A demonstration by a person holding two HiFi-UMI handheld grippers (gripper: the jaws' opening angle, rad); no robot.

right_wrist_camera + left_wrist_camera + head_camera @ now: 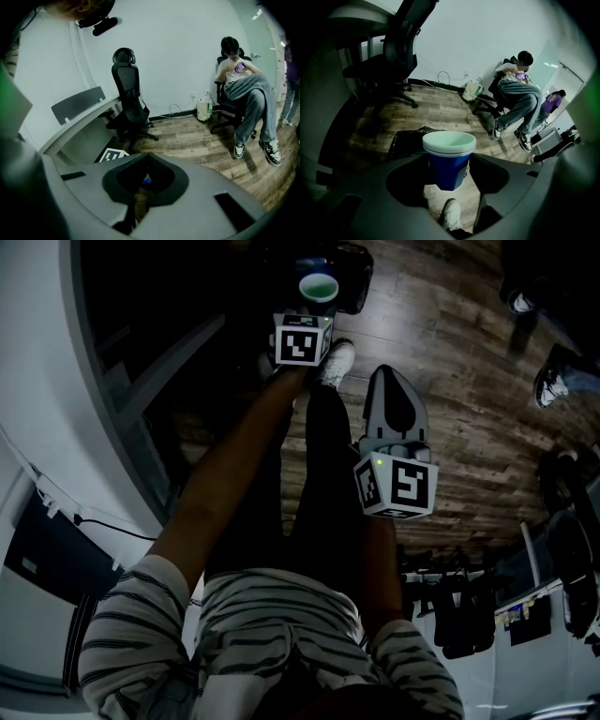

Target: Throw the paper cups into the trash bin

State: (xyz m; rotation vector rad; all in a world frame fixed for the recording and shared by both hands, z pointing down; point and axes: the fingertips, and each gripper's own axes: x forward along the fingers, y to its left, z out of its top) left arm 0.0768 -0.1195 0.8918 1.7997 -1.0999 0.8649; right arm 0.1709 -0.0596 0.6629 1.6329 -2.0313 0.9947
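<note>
The left gripper (316,307) has its jaws pinching blue cups (449,159), nested, white rims up, held in the air above the wood floor (440,110). A black-lined bin (405,140) sits on the floor just beyond them. The right gripper (395,397) hangs alongside, jaws pressed together on nothing. Further off stand an office chair (393,56) and a seated person (518,93).

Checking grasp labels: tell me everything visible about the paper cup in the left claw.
Blue paper cup with a pale rim; a second rim line below suggests two nested cups. Upright, mouth open, inside looks empty. The left claw pinches its sides, jaws shut on it. It hangs above the wood floor, the dark trash bin just beyond it. Nothing else touches it.
</note>
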